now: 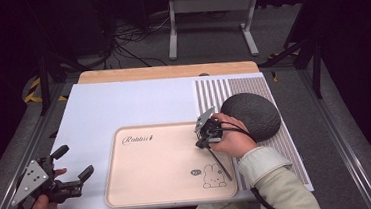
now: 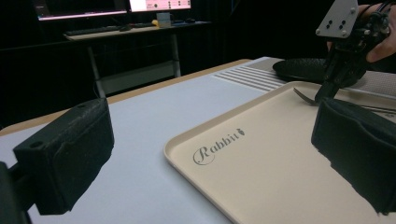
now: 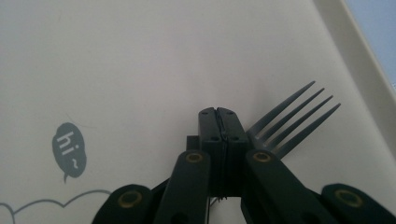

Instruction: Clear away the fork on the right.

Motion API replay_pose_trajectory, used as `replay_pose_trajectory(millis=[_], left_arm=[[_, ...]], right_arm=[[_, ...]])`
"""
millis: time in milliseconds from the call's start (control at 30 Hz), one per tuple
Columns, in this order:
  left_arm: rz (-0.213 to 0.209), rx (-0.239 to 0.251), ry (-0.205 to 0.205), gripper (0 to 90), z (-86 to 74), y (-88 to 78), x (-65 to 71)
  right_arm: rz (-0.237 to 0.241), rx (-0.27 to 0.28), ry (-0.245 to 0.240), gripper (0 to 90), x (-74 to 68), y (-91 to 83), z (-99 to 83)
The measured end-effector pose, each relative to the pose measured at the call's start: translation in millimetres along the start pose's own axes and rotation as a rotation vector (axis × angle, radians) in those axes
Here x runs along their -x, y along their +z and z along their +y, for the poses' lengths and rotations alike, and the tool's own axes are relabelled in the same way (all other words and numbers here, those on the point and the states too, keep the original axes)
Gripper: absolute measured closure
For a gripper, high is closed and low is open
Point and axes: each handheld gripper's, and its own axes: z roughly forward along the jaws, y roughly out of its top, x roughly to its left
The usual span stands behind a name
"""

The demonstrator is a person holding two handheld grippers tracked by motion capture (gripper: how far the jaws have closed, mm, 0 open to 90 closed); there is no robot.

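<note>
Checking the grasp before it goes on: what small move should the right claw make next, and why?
Probably a short, slow lift straight up. The right claw is shut and appears clamped on the fork near its neck, with the tines sticking out beside the jaws in the right gripper view. The handle lies on the tray, so a small rise would show whether the grip holds.

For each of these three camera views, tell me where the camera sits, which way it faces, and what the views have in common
High view: fixed above the person's side, facing forward and down on the tray; both forearms show, with the left gripper and right gripper.
Left gripper view: rides the left gripper, looking level across the table between its open fingers toward the right gripper.
Right gripper view: rides the right gripper, looking down past shut jaws at the tray.
Shared: all three show the tray, the fork and the right gripper.
</note>
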Motion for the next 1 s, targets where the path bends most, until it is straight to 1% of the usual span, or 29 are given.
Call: replay_pose_trajectory(millis=[133,333,533,600,667,833,900,1000], left_arm=[[0.0,0.0,0.0,0.0,0.0,0.1,0.1],[0.0,0.0,0.0,0.0,0.0,0.0,0.0],[0.0,0.0,0.001,0.0,0.1,-0.1,0.0],[0.001,0.0,0.0,0.0,0.0,0.0,0.0],[0.0,-0.001,0.0,0.0,0.0,0.0,0.0],[0.0,-0.001,0.0,0.0,0.0,0.1,0.0],[0.0,-0.001,0.0,0.0,0.0,0.1,0.0],[0.0,-0.001,0.0,0.0,0.0,0.1,0.0]], right_arm=[[0.018,-0.047,-0.009,90.0,0.3,1.5,-2.0],[0.021,-0.051,-0.005,90.0,0.7,0.6,-3.2],[0.008,-0.062,-0.006,90.0,2.0,-0.7,-4.5],[0.004,-0.07,0.004,90.0,2.5,-1.8,-5.4],[0.0,-0.072,0.0,90.0,4.1,-2.4,-6.4],[-0.021,-0.084,0.025,90.0,7.4,-5.6,-10.8],[-0.025,-0.083,0.025,90.0,9.2,-6.6,-12.5],[-0.035,-0.082,0.044,90.0,11.1,-8.2,-15.8]])
